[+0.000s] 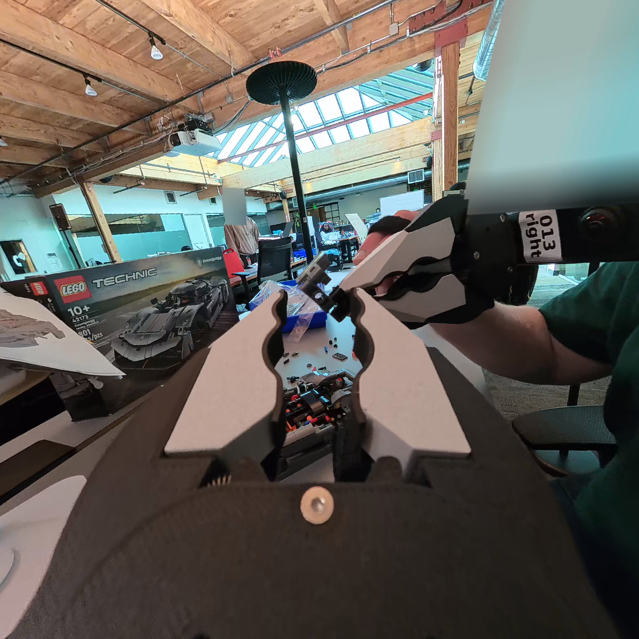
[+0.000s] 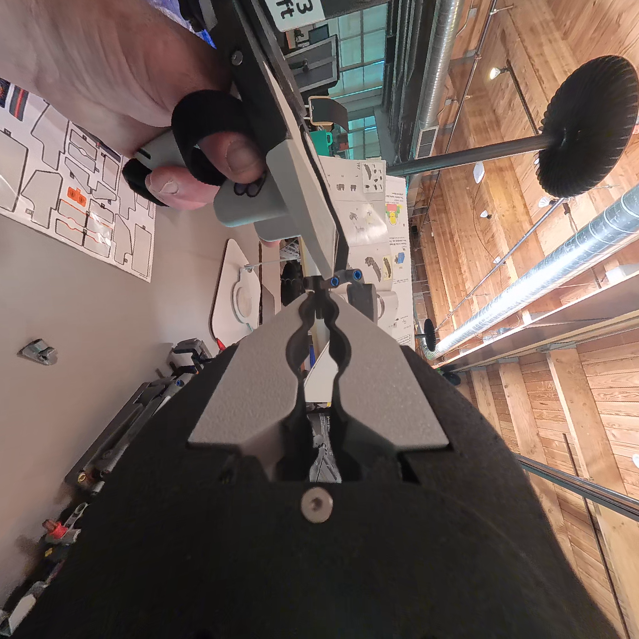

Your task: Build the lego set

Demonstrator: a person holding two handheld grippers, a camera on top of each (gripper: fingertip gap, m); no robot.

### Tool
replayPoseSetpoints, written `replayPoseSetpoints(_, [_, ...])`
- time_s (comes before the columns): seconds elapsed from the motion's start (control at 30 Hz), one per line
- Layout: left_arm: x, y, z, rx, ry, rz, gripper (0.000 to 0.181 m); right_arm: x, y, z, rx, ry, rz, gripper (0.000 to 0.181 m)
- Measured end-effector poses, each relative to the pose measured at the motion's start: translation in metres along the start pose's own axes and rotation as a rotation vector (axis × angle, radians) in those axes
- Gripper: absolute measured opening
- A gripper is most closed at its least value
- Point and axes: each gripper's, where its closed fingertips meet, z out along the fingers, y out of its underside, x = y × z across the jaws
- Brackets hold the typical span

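My right gripper [image 2: 318, 298] is shut on a small black and grey lego sub-assembly [image 2: 340, 279] with two blue pins, held in the air above the table. In the left wrist view the right gripper [image 1: 342, 294] comes in from the right and holds the sub-assembly [image 1: 315, 276] between the tips of my left gripper [image 1: 320, 298]. The left gripper is open; its right fingertip [image 1: 359, 301] is against the black end of the piece. The partly built car chassis [image 1: 318, 397] lies on the table below, and shows at the left edge of the right wrist view [image 2: 138, 415].
The lego box [image 1: 138, 311] stands at the left, behind an open instruction booklet [image 1: 41, 342]. A blue tray [image 1: 307, 317] with plastic bags sits beyond the chassis. Loose small pieces [image 1: 339, 356] lie around. A sticker sheet [image 2: 69, 193] and a grey piece [image 2: 38, 352] lie on the table. A chair [image 1: 567, 432] stands at the right. Only a small space, under 4 cm, lies between the two pairs of fingers.
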Motion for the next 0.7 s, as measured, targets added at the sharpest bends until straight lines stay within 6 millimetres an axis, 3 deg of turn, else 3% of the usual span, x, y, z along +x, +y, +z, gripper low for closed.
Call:
replayPoseSetpoints(0.5, [-0.003, 0.010, 0.004, -0.026, 0.050, -0.127, 0.041, -0.005, 0.007, -0.001, -0.016, -0.012, -0.011, 0.002])
replayPoseSetpoints(0.7, [-0.004, 0.004, 0.015, -0.049, 0.060, -0.133, 0.043, 0.003, 0.014, -0.006, -0.010, -0.001, 0.006, 0.002])
